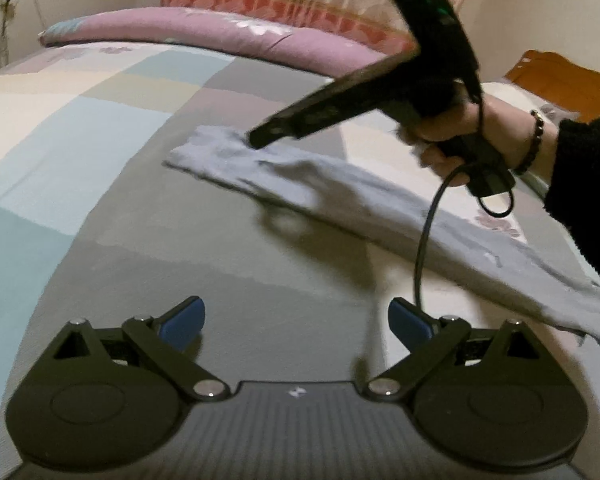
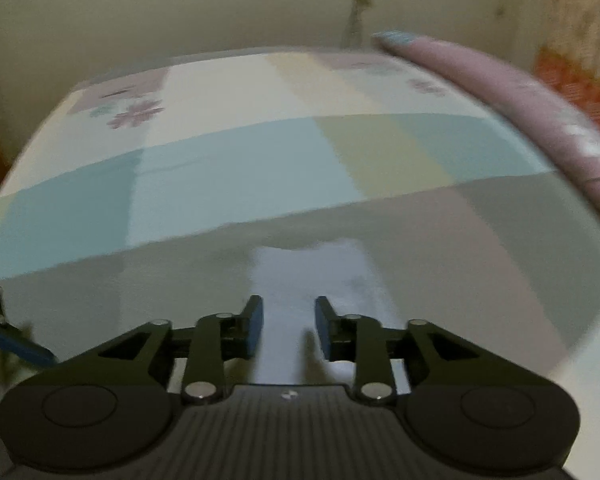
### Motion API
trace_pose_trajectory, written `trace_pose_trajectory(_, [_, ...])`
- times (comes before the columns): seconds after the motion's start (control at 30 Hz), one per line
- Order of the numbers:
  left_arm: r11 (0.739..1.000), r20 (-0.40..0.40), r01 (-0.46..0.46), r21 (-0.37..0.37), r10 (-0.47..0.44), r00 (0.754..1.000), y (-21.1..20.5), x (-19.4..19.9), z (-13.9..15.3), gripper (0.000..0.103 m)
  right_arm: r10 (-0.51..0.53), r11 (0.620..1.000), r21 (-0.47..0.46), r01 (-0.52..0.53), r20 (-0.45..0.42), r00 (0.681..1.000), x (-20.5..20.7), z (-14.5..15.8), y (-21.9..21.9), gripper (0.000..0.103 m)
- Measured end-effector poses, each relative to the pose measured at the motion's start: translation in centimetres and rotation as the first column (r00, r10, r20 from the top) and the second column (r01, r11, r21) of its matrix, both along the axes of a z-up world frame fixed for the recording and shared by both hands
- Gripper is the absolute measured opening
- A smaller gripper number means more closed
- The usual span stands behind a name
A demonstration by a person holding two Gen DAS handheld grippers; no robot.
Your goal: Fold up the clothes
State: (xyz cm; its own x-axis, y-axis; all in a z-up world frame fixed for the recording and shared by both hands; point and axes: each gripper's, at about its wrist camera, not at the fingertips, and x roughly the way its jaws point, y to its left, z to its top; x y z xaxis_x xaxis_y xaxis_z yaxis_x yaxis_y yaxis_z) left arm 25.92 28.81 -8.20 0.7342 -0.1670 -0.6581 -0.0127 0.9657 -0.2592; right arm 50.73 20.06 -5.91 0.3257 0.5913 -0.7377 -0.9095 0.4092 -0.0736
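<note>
A bed [image 1: 100, 128] covered in a patchwork sheet of pastel blocks fills both views. A long, narrow pale grey-blue garment [image 1: 340, 196] lies flat across the sheet. The right gripper [image 2: 288, 330], held by a hand [image 1: 444, 140], hovers at the garment's far end, jaws partly apart with cloth below, gripping nothing. The left gripper [image 1: 296, 326] is wide apart and empty, near the garment.
</note>
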Motion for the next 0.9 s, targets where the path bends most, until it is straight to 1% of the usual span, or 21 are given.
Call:
trace_pose_trajectory(0.03, [1.0,0.011,0.016,-0.008,-0.016,1.0,-0.3,0.0,0.2,0.098,-0.028,0.999,-0.018,0.028,0.019,0.999,0.2,0.2,-1.4,0.04])
trace_pose_trajectory(0.1, [0.998,0.036,0.052,-0.023,-0.051,0.998,-0.9,0.0,0.5,0.098,-0.085,0.995,-0.055,0.086,0.019,0.996,0.6,0.1,-4.2,0.04])
trace_pose_trajectory(0.2, [0.994,0.067,0.105,-0.037,-0.103,0.992,-1.9,-0.3,1.0,0.098,-0.117,0.991,-0.076,0.113,-0.049,0.992,0.0,-0.8,-8.4,0.04])
trace_pose_trajectory(0.27, [0.992,0.072,0.123,-0.034,-0.12,0.99,-2.4,-0.3,1.1,0.098,-0.113,0.99,-0.095,0.104,-0.097,0.989,-0.7,-2.0,-10.0,0.04])
trace_pose_trajectory(0.33, [0.991,0.073,0.134,-0.029,-0.132,0.989,-2.8,-0.3,1.0,0.098,-0.119,0.986,-0.126,0.106,-0.104,0.987,-1.0,-3.9,-10.0,0.04])
trace_pose_trajectory(0.4, [0.991,0.066,0.133,-0.023,-0.131,0.989,-2.9,-0.1,0.9,0.098,-0.138,0.988,-0.078,0.13,-0.105,0.985,-0.6,-4.7,-9.5,0.042])
trace_pose_trajectory(0.43, [0.991,0.063,0.131,-0.022,-0.13,0.99,-2.9,0.0,0.8,0.098,-0.157,0.987,-0.043,0.152,-0.121,0.98,-0.1,-4.8,-9.1,0.042])
trace_pose_trajectory(0.53, [0.992,0.06,0.119,-0.028,-0.118,0.991,-2.7,0.4,0.7,0.098,-0.16,0.987,-0.027,0.158,-0.113,0.981,0.6,-4.5,-8.0,0.045])
trace_pose_trajectory(0.63, [0.992,0.072,0.116,-0.039,-0.113,0.991,-2.5,0.6,1.0,0.098,-0.162,0.987,-0.015,0.161,-0.103,0.981,1.2,-4.0,-7.0,0.045])
trace_pose_trajectory(0.7, [0.991,0.089,0.127,-0.051,-0.122,0.989,-2.5,0.4,1.2,0.098,-0.174,0.985,-0.032,0.172,-0.064,0.983,0.8,-3.3,-8.9,0.047])
trace_pose_trajectory(0.77, [0.988,0.101,0.144,-0.06,-0.137,0.985,-2.8,0.4,1.4,0.098,-0.227,0.973,-0.057,0.225,-0.028,0.974,0.4,-2.7,-12.1,0.048])
trace_pose_trajectory(0.83, [0.985,0.11,0.164,-0.06,-0.156,0.982,-3.4,0.6,1.5,0.098,-0.295,0.952,-0.083,0.295,0.006,0.955,-0.5,-2.2,-16.4,0.048])
trace_pose_trajectory(0.9, [0.979,0.112,0.197,-0.057,-0.19,0.975,-4.6,1.0,1.6,0.098,-0.373,0.923,-0.09,0.373,0.024,0.928,-1.6,-2.0,-21.0,0.048])
